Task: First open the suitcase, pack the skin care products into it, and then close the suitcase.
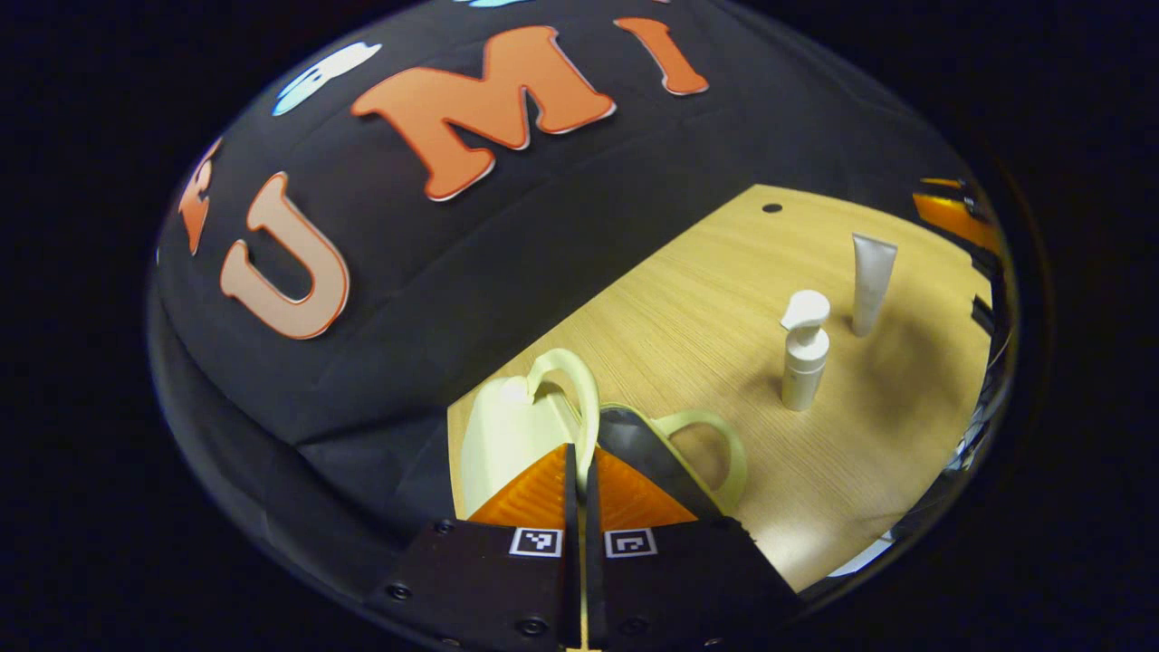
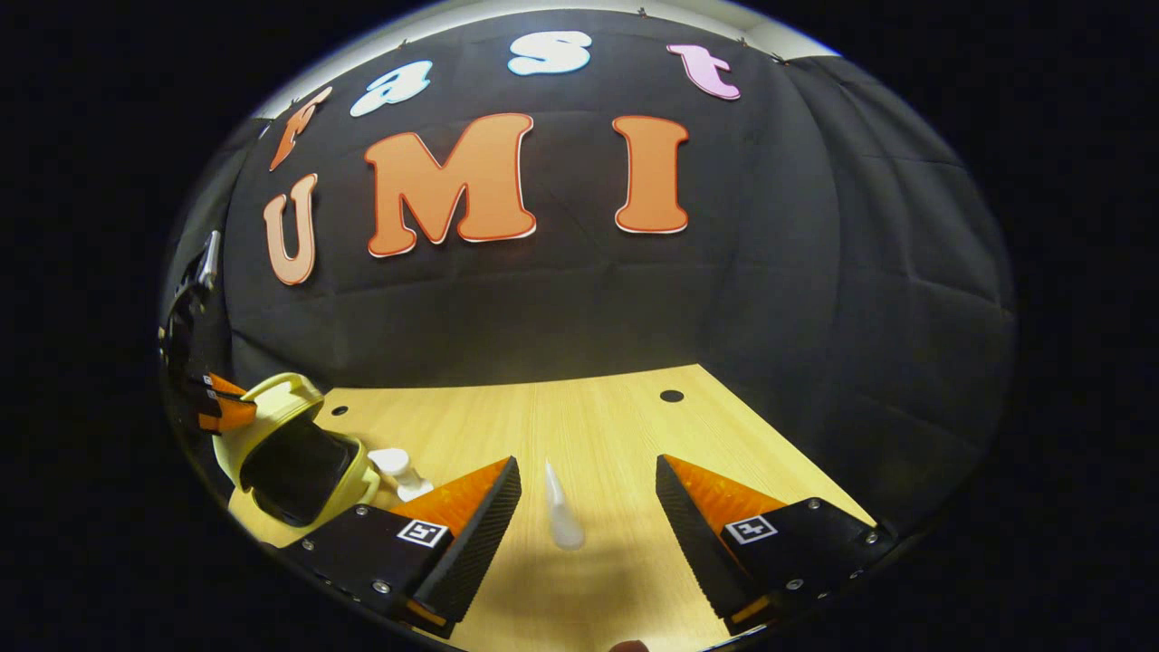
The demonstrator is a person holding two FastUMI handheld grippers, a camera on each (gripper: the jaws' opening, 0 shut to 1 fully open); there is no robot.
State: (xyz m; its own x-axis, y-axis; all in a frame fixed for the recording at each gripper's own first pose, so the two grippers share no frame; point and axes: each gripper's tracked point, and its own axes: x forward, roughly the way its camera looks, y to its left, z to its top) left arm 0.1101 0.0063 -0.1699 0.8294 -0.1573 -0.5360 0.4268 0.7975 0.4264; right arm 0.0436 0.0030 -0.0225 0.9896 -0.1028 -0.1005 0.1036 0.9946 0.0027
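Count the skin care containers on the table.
2: a white pump bottle standing near the pale yellow suitcase, and a white squeeze tube upright beyond it. Others may be hidden.

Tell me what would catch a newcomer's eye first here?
Probably the pale yellow suitcase propped open at the table's left end, its dark inside showing, with the left gripper shut on the rim of its lid. Next, the white tube standing between the open right gripper's fingers, and the pump bottle nearer the case.
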